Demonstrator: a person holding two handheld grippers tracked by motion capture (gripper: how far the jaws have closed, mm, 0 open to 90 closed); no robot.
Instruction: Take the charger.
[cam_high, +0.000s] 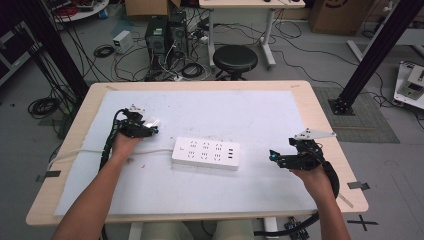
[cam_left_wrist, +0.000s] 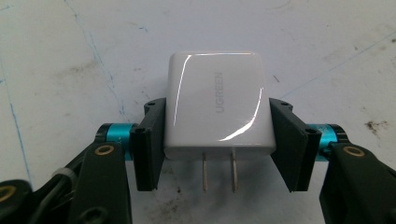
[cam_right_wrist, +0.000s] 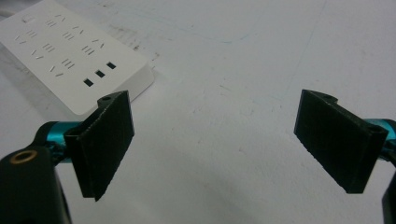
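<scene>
Jaws, left gripper (cam_left_wrist: 217, 140): clenched on the sides of one white charger (cam_left_wrist: 218, 107), prongs toward me, at 9 o'clock on the table (cam_high: 320, 125). Right gripper (cam_right_wrist: 229, 140): released, at 3 o'clock. Power strip (cam_high: 205, 153) central. My guess: carrying; next, aim prongs at a socket. Containers: none.

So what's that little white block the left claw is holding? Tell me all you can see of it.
The charger is a glossy white plastic cube with rounded corners and grey UGREEN lettering. Two flat metal prongs stick out toward the camera. The left gripper clamps its two sides between black jaws, over the white mat, left of the power strip.
</scene>
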